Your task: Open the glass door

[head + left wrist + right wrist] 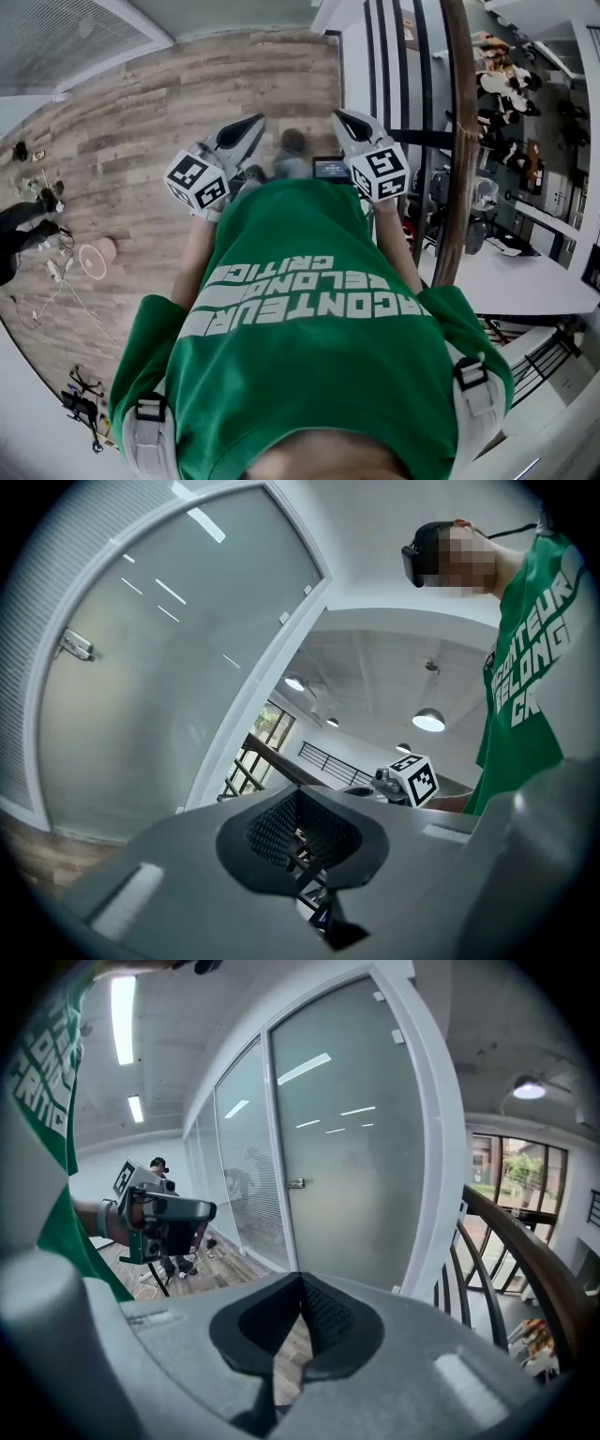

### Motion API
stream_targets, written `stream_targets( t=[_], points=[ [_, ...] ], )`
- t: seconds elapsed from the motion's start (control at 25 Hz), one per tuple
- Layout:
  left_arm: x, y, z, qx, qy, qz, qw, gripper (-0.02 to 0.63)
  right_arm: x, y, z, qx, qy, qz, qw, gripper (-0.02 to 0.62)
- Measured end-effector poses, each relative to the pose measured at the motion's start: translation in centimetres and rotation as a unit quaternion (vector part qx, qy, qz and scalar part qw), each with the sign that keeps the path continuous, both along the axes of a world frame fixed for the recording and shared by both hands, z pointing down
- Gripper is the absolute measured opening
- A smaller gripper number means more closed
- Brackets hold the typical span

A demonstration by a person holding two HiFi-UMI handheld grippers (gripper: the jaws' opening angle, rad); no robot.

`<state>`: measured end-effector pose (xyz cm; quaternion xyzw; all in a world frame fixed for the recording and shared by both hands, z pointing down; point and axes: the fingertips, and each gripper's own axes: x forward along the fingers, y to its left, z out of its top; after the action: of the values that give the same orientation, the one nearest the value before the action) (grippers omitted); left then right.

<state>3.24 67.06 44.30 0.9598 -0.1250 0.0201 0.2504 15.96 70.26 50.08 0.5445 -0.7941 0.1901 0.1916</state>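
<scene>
The left gripper (246, 129) and the right gripper (349, 122) are held up side by side in front of a person's green T-shirt with white lettering (309, 356). Each gripper is empty. In the left gripper view the left gripper's (298, 799) jaws meet at their tips with nothing between them. The right gripper view shows the same of the right gripper (302, 1283).

Neither touches the tall frosted glass door (347, 1147), which stands upright in its white frame (427, 1147) at the far edge of the floor. It is closed as far as these views show. Its small metal door handle (296, 1183) sits at the door's left side in the right gripper view. In the left gripper view the same door (159, 686) fills the left part of the picture, with the handle (75, 647) near its left edge.

Beside the door runs a glass wall with pale blinds (253, 1185). The floor of grey-brown wood-look planks (187, 103) carries a tangle of cables and small items (56, 267) along its left edge (too small to tell apart). At the floor's right edge a dark wooden handrail (457, 141) runs over black balusters (401, 84). Beyond them a lower storey (525, 159) lies open, with several people in it. Round ceiling lamps (428, 720) are lit overhead.
</scene>
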Motion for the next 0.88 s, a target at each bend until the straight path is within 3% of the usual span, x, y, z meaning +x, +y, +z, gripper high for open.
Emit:
stream_targets(
  t=[0.24,0.4,0.6,0.88],
  points=[
    [7.9,-2.7,-1.3,0.017,-0.012,0.052,0.9984,0.008,7.4,-2.3,-1.2,0.017,-0.011,0.048,0.999,-0.008],
    [10.8,-3.6,-2.4,0.039,-0.025,0.065,0.9968,0.008,11.9,-3.2,0.4,0.001,-0.023,0.075,0.997,-0.008],
    [9.5,-4.8,-0.7,0.018,-0.047,0.029,0.9983,0.008,14.3,-6.5,1.3,-0.006,-0.028,0.066,0.997,-0.008],
    [5.4,-7.5,1.8,-0.011,-0.065,-0.035,0.9972,0.008,12.1,-11.1,2.5,-0.017,-0.009,0.008,1.0,-0.008]
  ],
)
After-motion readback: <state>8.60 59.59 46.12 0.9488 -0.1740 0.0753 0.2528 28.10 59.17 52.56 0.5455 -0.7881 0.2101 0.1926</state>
